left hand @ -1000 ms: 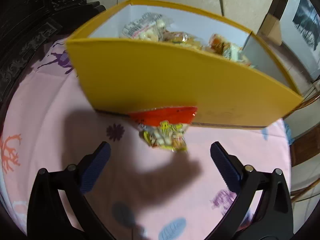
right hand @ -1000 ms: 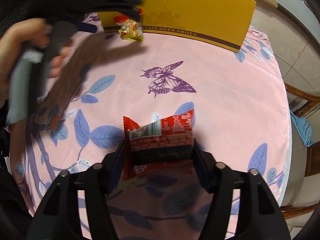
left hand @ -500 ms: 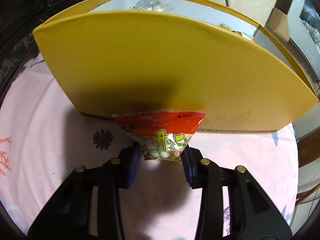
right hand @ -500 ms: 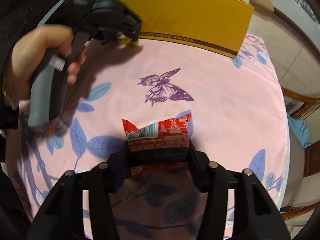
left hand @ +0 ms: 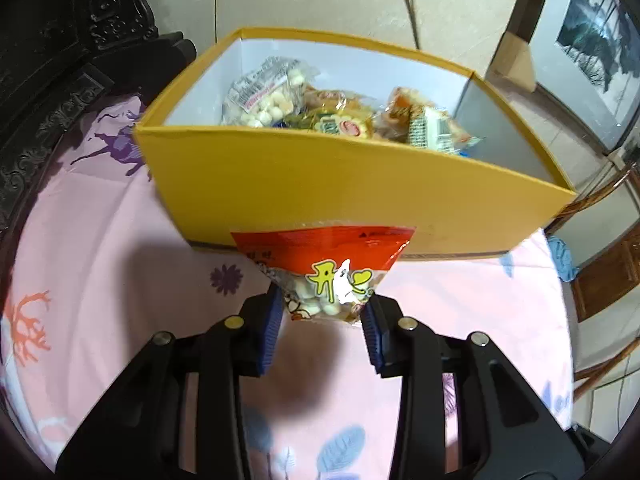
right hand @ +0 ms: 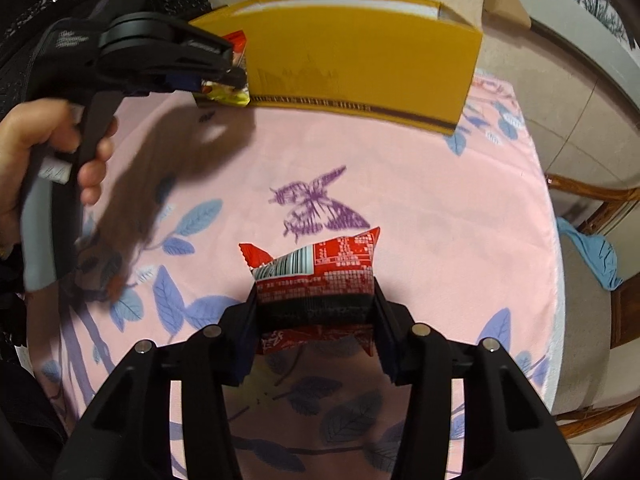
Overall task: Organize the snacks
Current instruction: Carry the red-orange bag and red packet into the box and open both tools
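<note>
My left gripper (left hand: pixel 323 310) is shut on a clear snack bag with a red top (left hand: pixel 326 264) and holds it above the cloth, just in front of the yellow box (left hand: pixel 320 184). The box holds several snack packs (left hand: pixel 264 96). My right gripper (right hand: pixel 316 312) is shut on a red snack pack (right hand: pixel 320 268) with a barcode, held over the pink tablecloth. In the right wrist view the left gripper (right hand: pixel 228 76) with its bag (right hand: pixel 224 94) is at the yellow box's (right hand: pixel 360 64) left corner.
A pink tablecloth (right hand: pixel 400 184) with butterfly and leaf prints covers the round table. Wooden chairs (right hand: pixel 592 196) stand at the right. Dark carved furniture (left hand: pixel 60 40) stands at the back left. A framed picture (left hand: pixel 596 40) leans at the right.
My left gripper closed on the red-topped bag and lifted it up in front of the box. My right gripper kept hold of the red pack and raised it slightly.
</note>
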`<state>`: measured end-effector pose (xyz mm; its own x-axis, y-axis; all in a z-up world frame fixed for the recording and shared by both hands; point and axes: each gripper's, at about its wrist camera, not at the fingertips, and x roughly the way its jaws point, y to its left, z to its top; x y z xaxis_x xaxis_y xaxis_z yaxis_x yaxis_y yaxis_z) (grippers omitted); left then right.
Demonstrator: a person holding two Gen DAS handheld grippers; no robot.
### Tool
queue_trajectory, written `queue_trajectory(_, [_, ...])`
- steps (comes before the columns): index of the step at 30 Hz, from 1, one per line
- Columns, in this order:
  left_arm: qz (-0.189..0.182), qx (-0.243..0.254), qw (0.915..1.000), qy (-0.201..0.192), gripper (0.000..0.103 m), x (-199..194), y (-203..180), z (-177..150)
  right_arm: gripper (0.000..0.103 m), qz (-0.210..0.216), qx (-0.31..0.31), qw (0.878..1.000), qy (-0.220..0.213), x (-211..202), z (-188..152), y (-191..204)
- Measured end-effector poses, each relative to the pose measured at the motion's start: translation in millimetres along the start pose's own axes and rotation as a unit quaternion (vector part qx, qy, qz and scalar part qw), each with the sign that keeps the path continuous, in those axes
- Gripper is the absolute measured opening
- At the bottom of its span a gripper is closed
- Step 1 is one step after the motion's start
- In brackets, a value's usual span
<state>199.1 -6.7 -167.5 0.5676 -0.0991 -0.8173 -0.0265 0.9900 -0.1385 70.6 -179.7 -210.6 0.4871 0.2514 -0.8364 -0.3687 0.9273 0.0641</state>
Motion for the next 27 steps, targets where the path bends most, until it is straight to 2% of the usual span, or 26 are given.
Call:
queue_trajectory(4, [-0.025, -0.016, 0.9995, 0.002, 0.036, -25.1, 4.8, -1.8, 0.050, 0.005, -0.008, 1.000, -0.015, -9.9, 9.8, 5.5])
queue_trajectory(6, [-0.025, -0.020, 0.9995, 0.002, 0.036, -42.4, 11.4, -11.7, 0.050, 0.010, -0.014, 0.999, -0.027, -14.1, 18.7, 7.8])
queue_trajectory(10, [-0.022, -0.038, 0.9989, 0.015, 0.036, -57.1, 21.6, -7.0, 0.050, 0.012, -0.014, 0.998, -0.052, -23.6, 48.7, 10.6])
queue_trajectory(13, [-0.015, -0.035, 0.9993, 0.004, 0.036, -68.0, 26.1, 10.7, 0.050, 0.019, -0.004, 0.997, -0.070, -31.2, 79.5, 7.8])
queue_trajectory(18, [-0.009, -0.014, 0.9994, -0.031, 0.036, -83.3, 20.3, 64.2, 0.050, 0.023, 0.016, 0.995, -0.093, -43.6, 154.1, -3.3])
queue_trajectory(21, [-0.008, 0.000, 0.9996, -0.029, 0.036, -81.4, 14.7, 94.2, 0.050, 0.023, 0.020, 0.995, -0.100, -46.0, 191.1, -9.8])
queue_trajectory(25, [0.000, 0.014, 0.9996, -0.026, 0.036, -71.7, 9.1, 115.3, 0.050, 0.016, 0.012, 0.995, -0.100, -41.4, 225.5, -11.2])
queue_trajectory(27, [0.002, 0.014, 0.9996, -0.026, 0.036, -67.2, 9.0, 122.7, 0.050, 0.014, 0.016, 0.995, -0.100, -38.1, 232.2, -12.5])
